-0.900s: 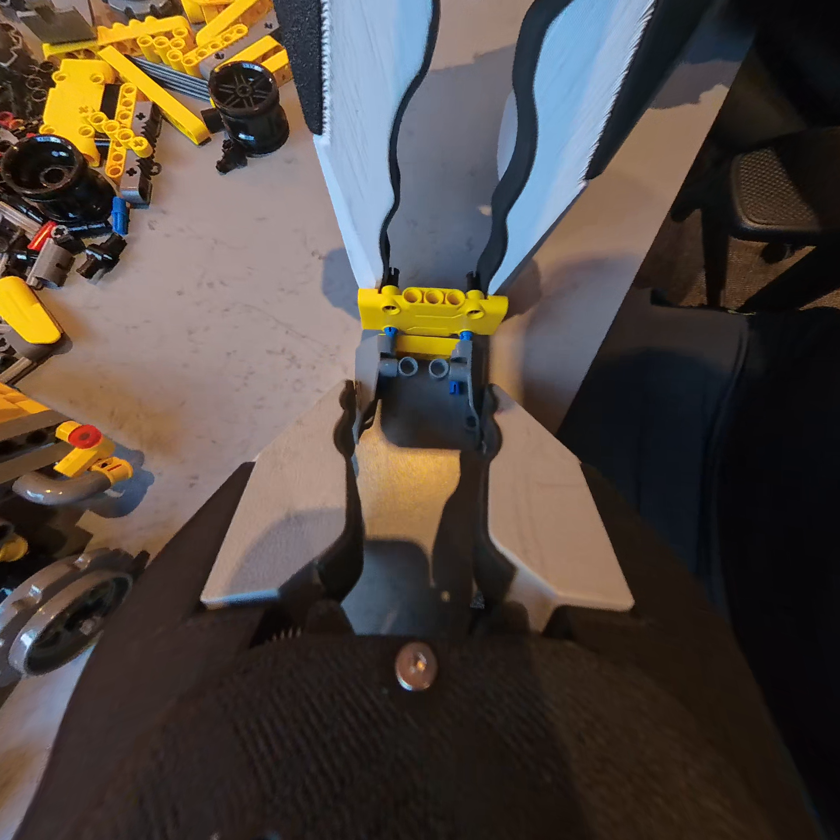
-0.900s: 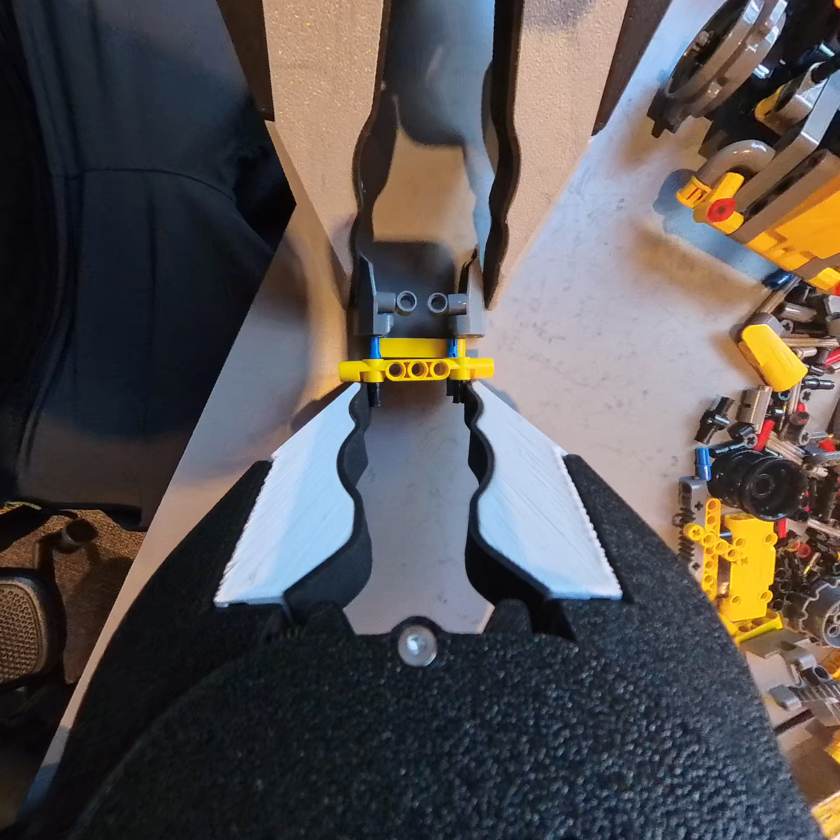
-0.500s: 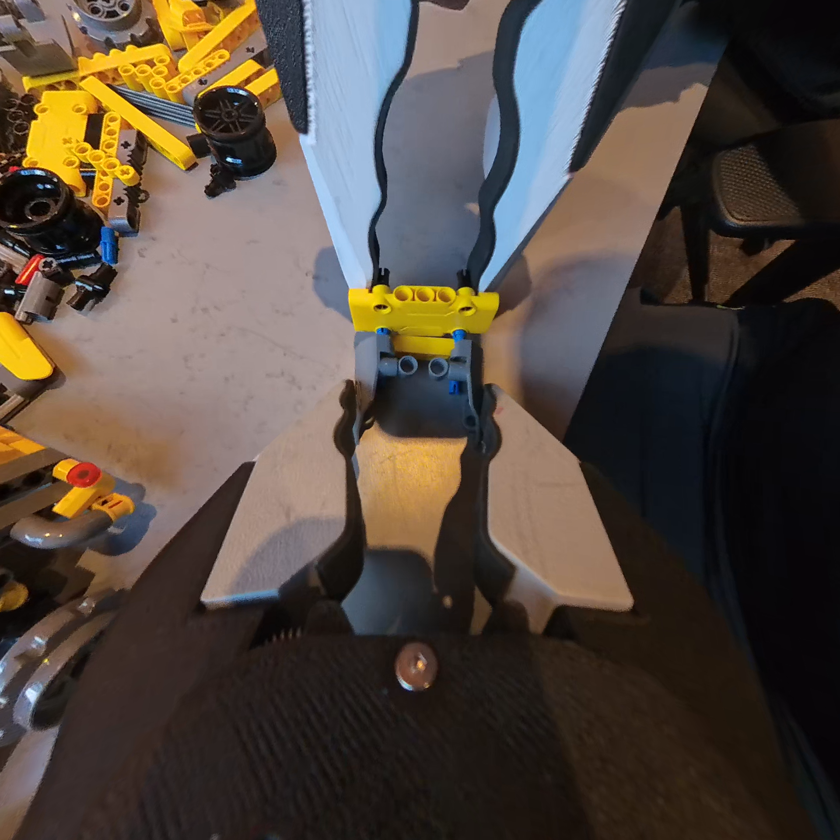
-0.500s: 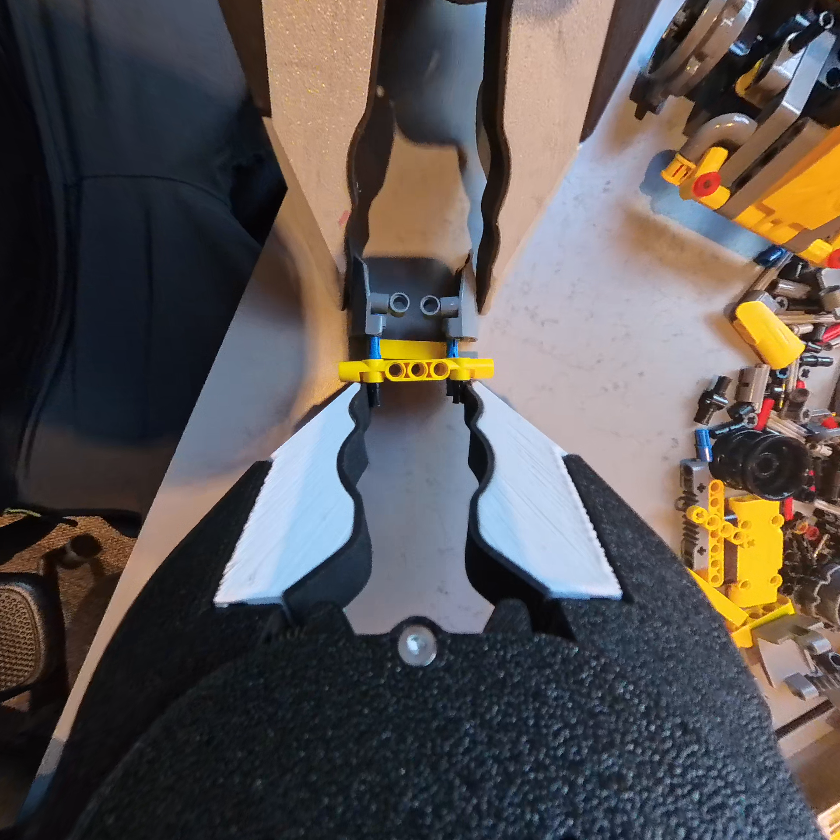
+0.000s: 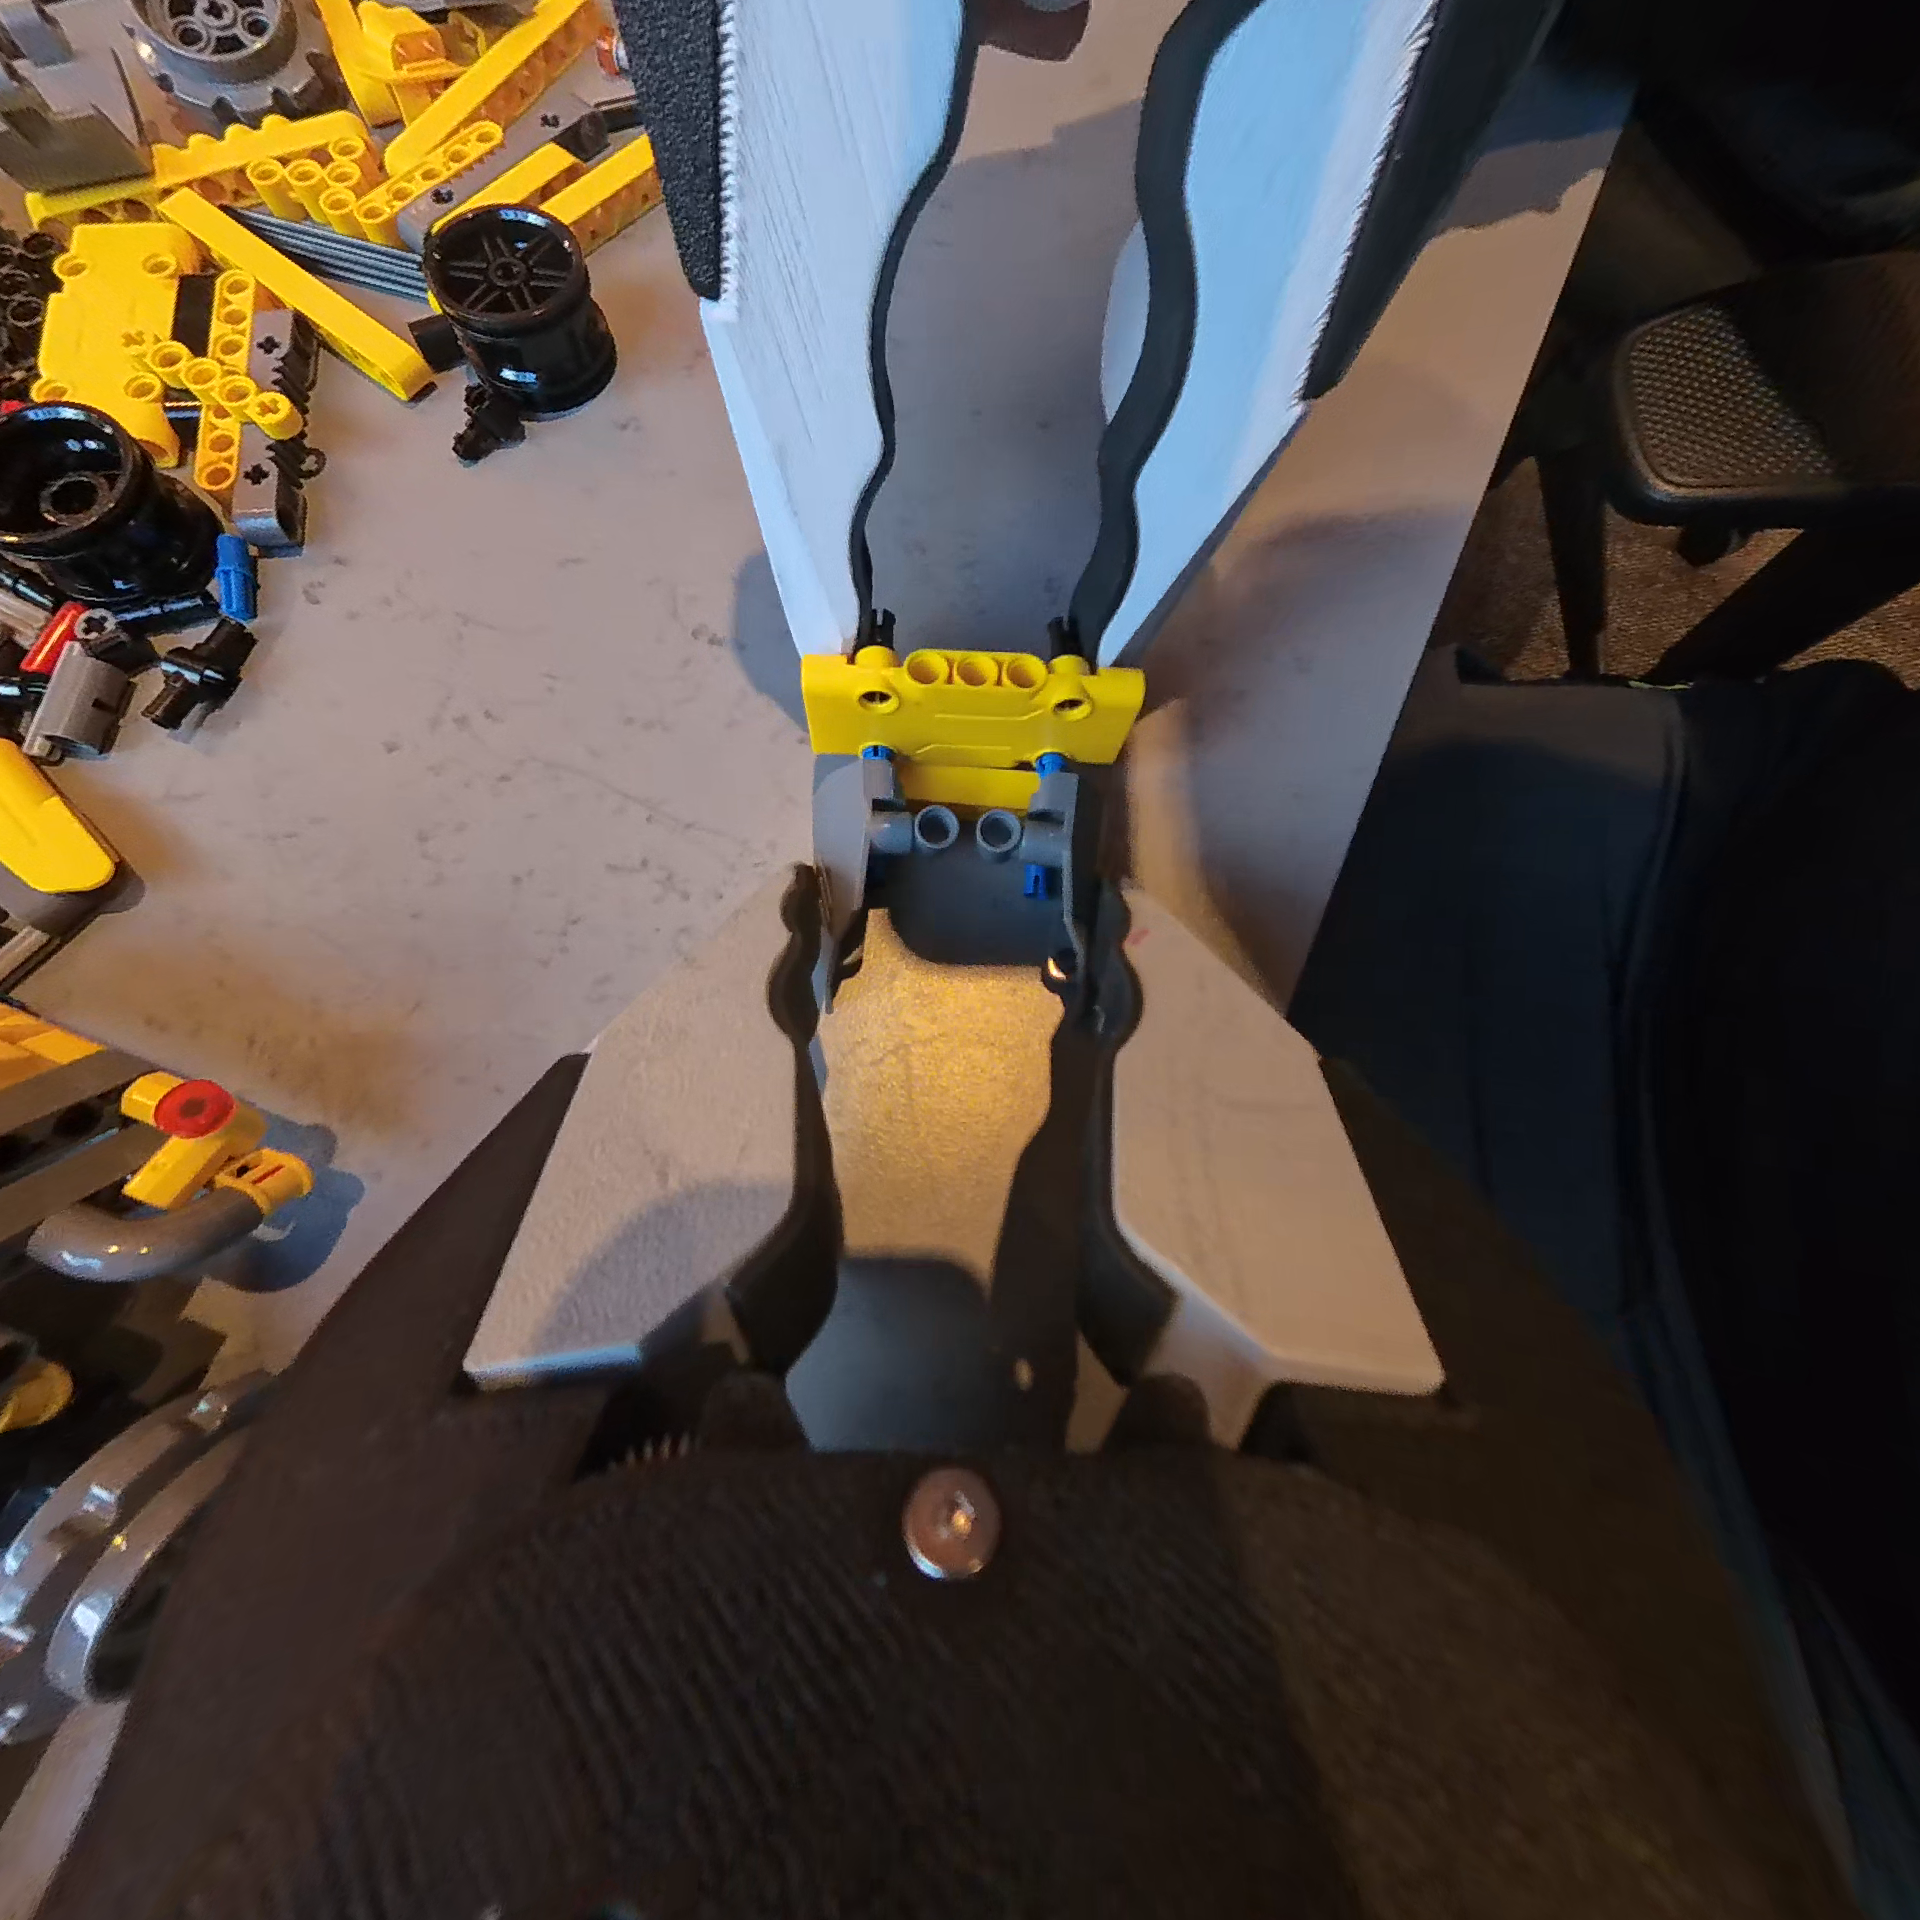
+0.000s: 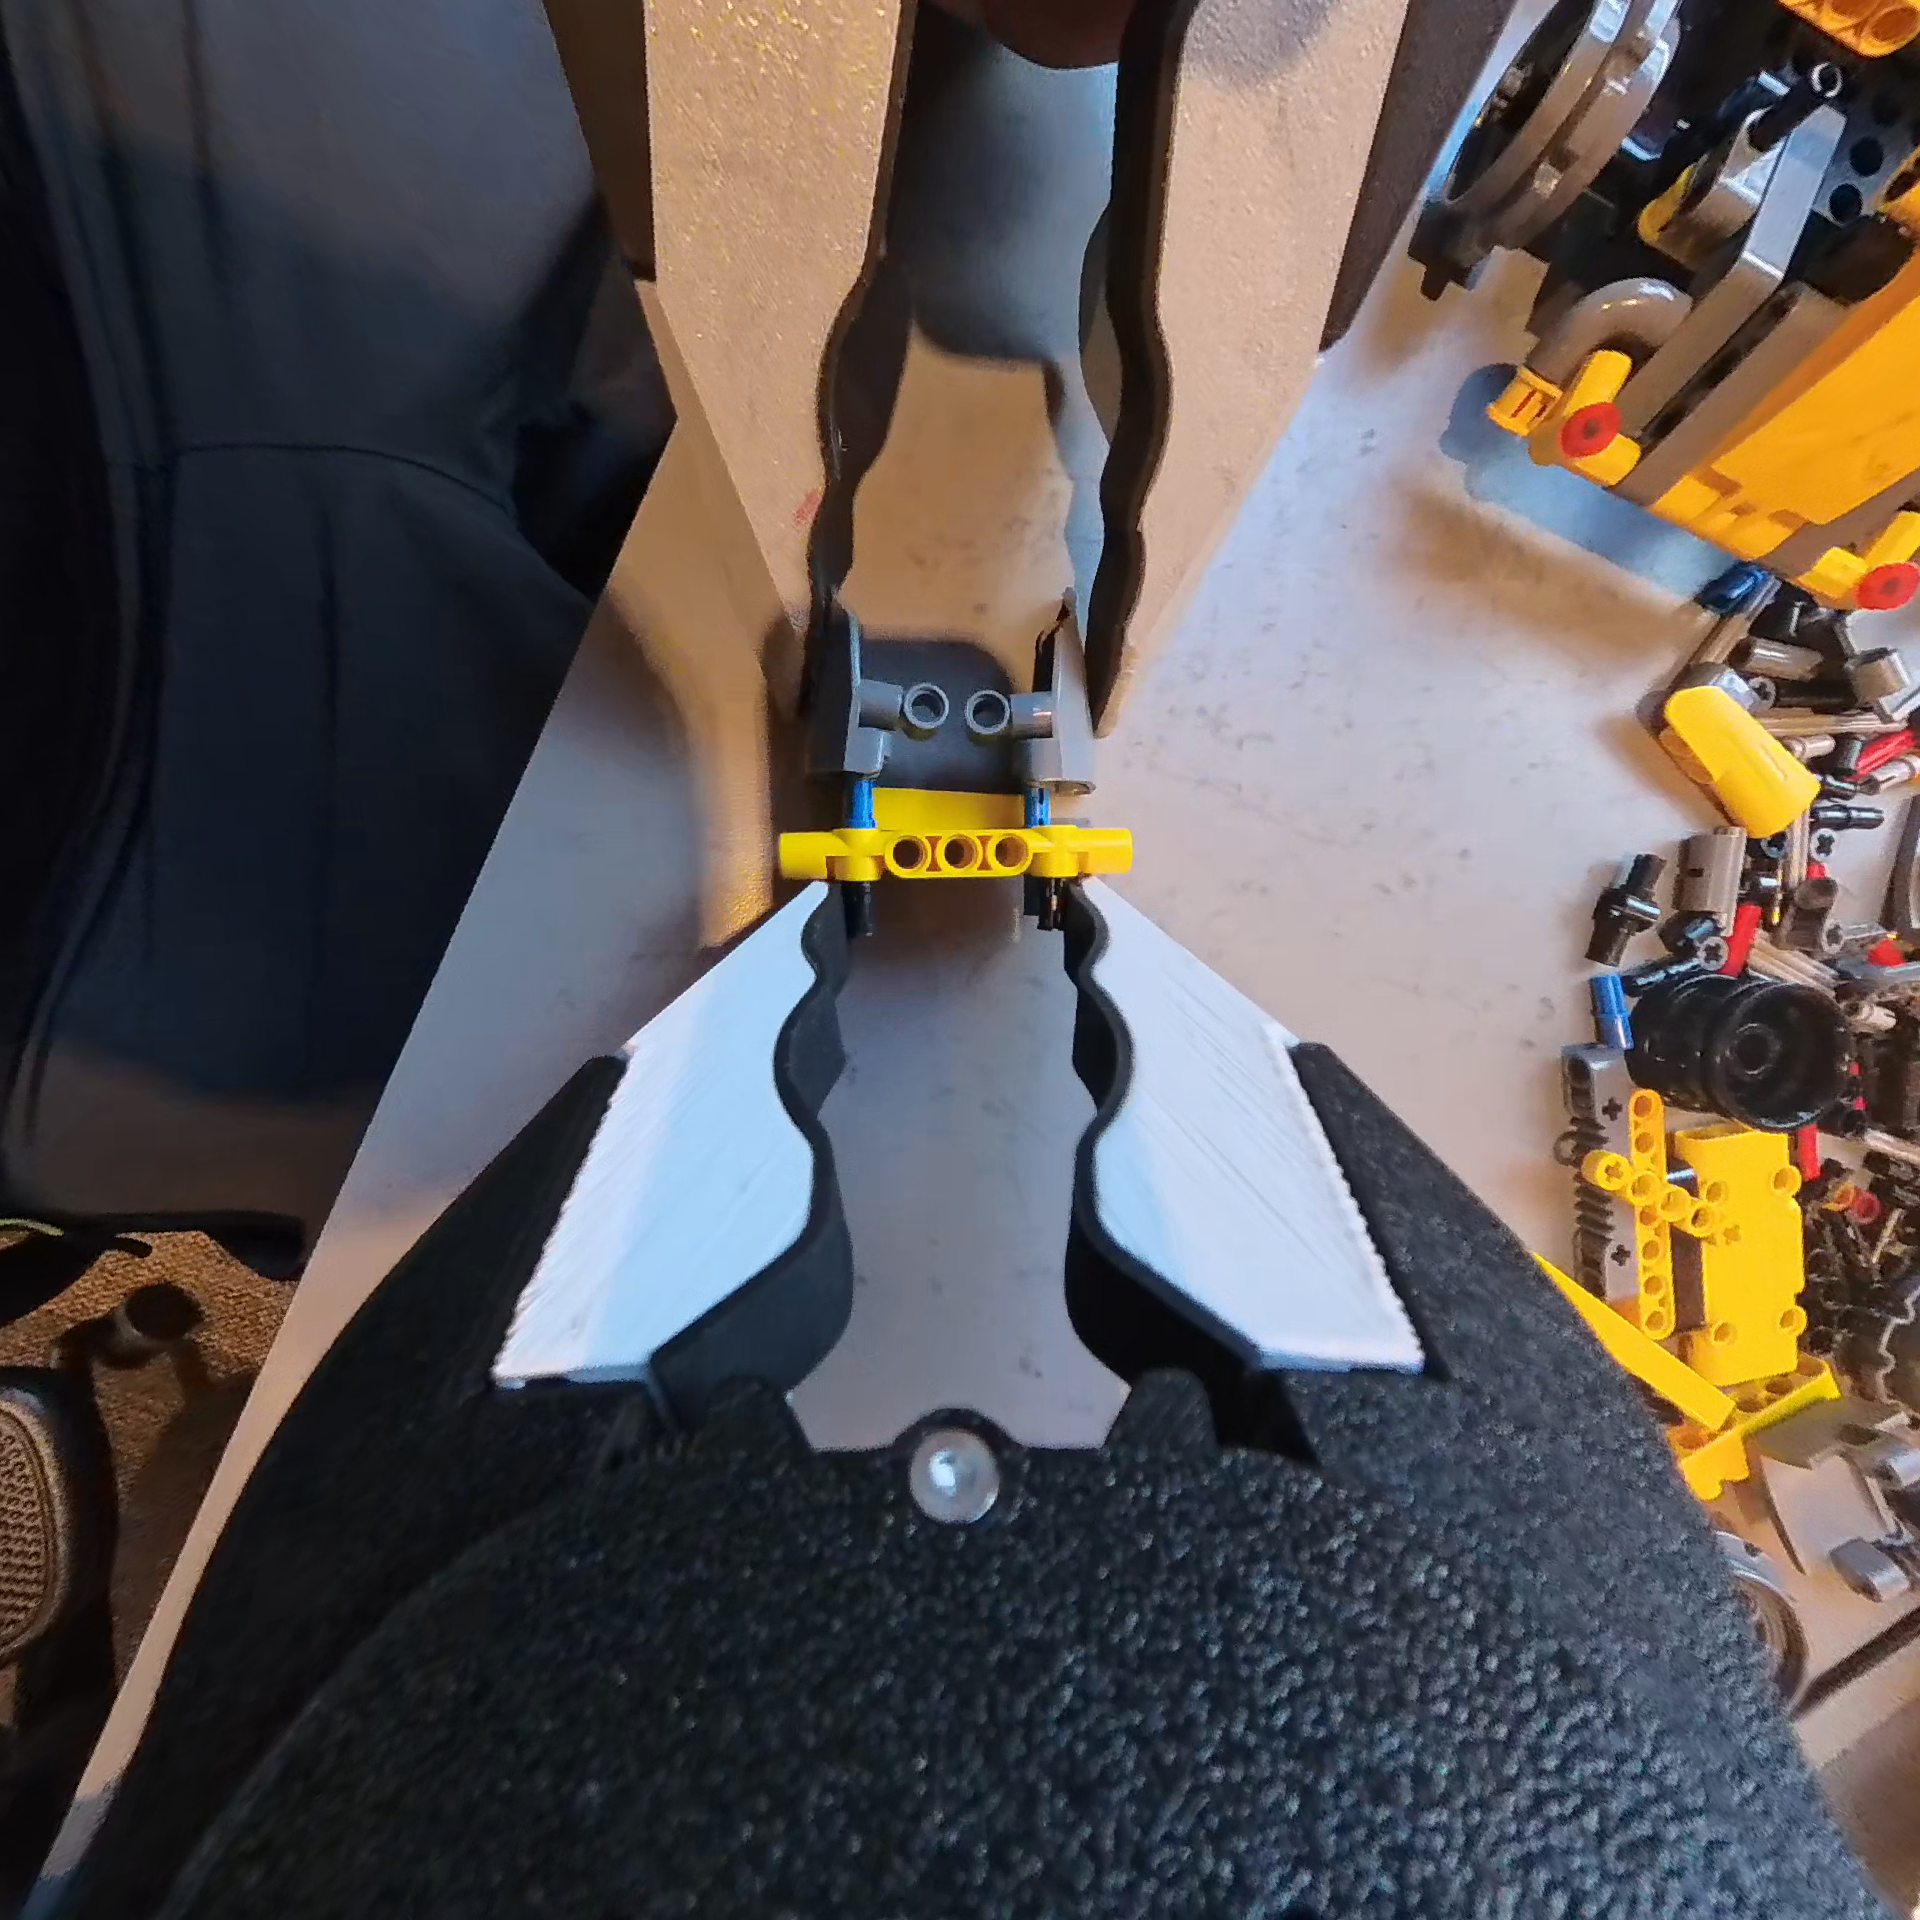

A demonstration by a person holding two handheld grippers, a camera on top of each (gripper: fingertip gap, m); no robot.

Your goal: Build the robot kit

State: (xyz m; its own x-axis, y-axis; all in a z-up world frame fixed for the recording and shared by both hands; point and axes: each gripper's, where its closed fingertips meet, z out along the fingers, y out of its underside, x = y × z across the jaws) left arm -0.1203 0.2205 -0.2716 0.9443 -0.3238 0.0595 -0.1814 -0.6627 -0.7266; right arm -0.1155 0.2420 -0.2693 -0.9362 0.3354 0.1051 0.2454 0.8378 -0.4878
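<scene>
A: Where the left wrist view looks down its own fingers, what does the left gripper have?

B: Its fingertips are clamped on the two side walls of a dark grey bracket piece, held above the pale table. Just past the tips, a yellow beam is joined to that grey piece by two short blue pins.

A: And beyond the beam?

B: The right gripper comes in from the far side, white-faced fingers pointing back at the camera. Its tips pinch the black pins that stick out of the beam's far edge. Off to the left of the claw lie a black wheel and a heap of loose yellow parts; nearer the camera on the left sits a yellow and grey model.

A: Now the right wrist view.

B: Same joint, seen from the other end. The right gripper is closed on the black pins at the beam's near edge. The yellow beam lies crosswise right at the tips, the blue pins and the dark grey bracket piece just beyond it. The left gripper reaches in from the far side, gripping the grey walls.

A: To the sides?

B: Right of the claw, the yellow and grey model far off, a black wheel and loose yellow parts closer. Left of it, the table ends.
</scene>
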